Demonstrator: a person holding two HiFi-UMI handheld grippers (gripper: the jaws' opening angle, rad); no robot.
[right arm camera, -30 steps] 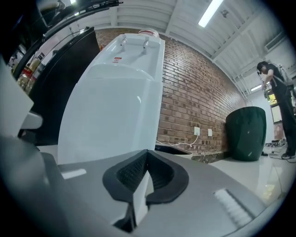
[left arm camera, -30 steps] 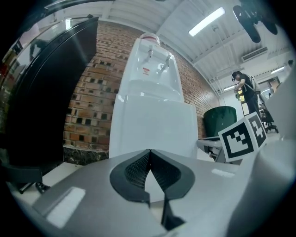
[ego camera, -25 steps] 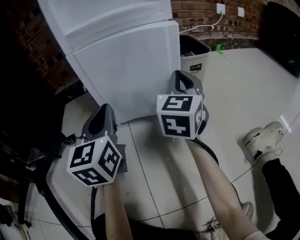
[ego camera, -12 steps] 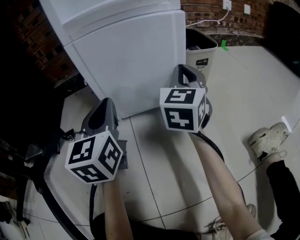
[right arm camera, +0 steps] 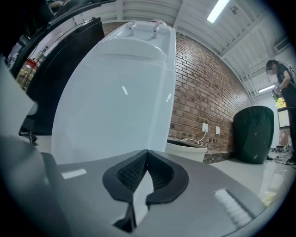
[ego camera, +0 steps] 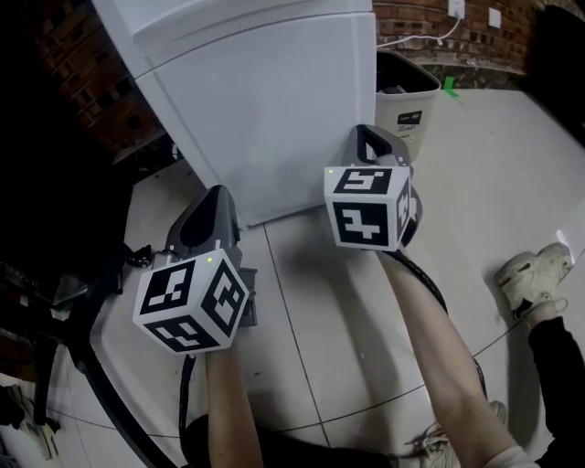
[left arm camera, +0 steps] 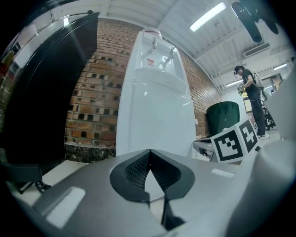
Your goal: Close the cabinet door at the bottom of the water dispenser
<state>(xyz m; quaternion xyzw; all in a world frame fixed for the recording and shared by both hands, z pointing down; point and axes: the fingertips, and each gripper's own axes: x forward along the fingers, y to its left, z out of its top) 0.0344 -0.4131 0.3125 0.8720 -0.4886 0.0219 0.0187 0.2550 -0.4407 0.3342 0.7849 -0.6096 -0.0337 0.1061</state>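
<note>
The dispenser (ego camera: pixel 265 91) stood against the brick wall (ego camera: pixel 78 69), white and upright on the tiled floor (ego camera: pixel 311 302). Its door (ego camera: pixel 283 137), the lower front panel, lay flush with the body, with no gap showing along its edges in any view.

The right gripper (ego camera: pixel 364 131) pointed level at the door's lower right edge, low above the floor. In the right gripper view its fingers (right arm camera: pixel 138 169) were pressed together with nothing between them, and the door (right arm camera: pixel 111 111) filled the space just ahead. Whether the tips touched the panel could not be told.

The left gripper (ego camera: pixel 217 192) was held lower and further back, off the door's lower left corner and apart from it. Its fingers (left arm camera: pixel 138 169) were likewise closed on nothing, and the left gripper view looked up the dispenser (left arm camera: pixel 155 102) to its taps, with the right gripper's marker cube (left arm camera: pixel 236 141) at the right.

A bin (ego camera: pixel 409 91) stood just beside the dispenser on its right, below a wall socket (ego camera: pixel 454 7). A shoe (ego camera: pixel 535 274) rested on the floor at the far right. A person (left arm camera: pixel 249 97) stood well off in the background.
</note>
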